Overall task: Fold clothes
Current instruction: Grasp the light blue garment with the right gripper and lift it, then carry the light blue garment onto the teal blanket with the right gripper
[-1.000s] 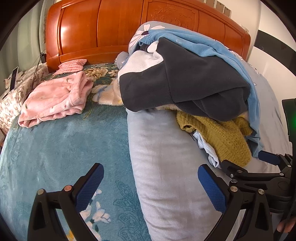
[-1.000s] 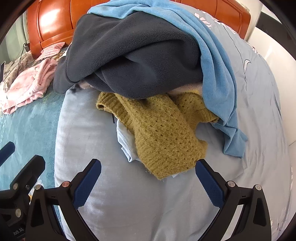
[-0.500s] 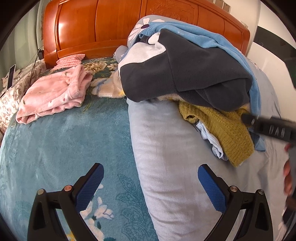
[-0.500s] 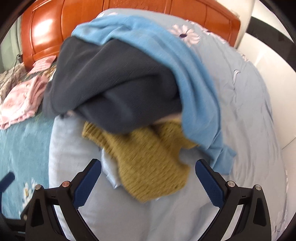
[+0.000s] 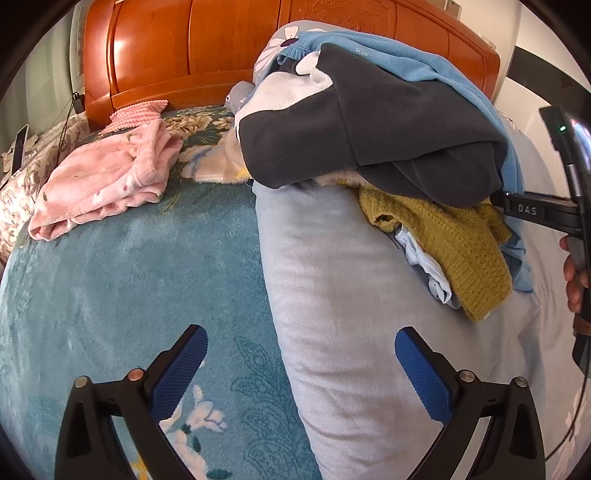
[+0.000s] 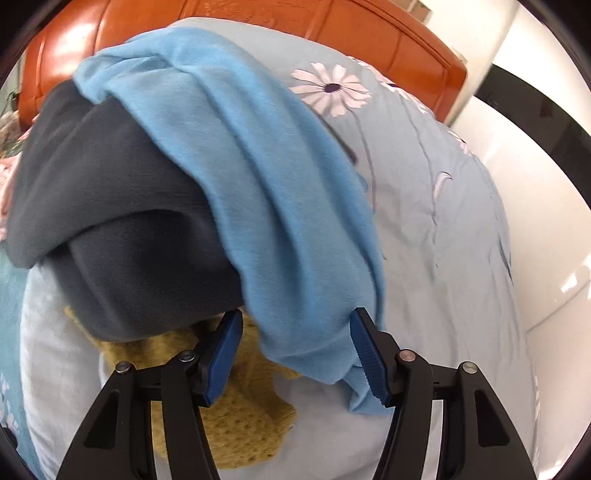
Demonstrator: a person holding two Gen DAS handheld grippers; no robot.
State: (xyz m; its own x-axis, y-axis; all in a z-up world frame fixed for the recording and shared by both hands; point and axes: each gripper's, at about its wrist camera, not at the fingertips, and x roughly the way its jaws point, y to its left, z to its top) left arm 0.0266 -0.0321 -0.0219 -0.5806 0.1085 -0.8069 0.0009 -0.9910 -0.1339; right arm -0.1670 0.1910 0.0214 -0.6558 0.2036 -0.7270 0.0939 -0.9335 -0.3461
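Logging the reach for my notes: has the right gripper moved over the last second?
Yes. The right gripper moved forward up the pile toward the headboard, and its narrowed jaws now straddle the light blue garment.

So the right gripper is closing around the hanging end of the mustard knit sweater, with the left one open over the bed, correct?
Not quite. In the right wrist view the right gripper brackets the hanging end of the light blue garment; the mustard knit sweater lies underneath. The left gripper is open over the bed.

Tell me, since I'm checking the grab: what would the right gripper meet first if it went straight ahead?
The blue garment: the right gripper already has its hanging fold between the open fingers. Just left, behind the fold, sits the dark fleece, though depth is hard to judge.
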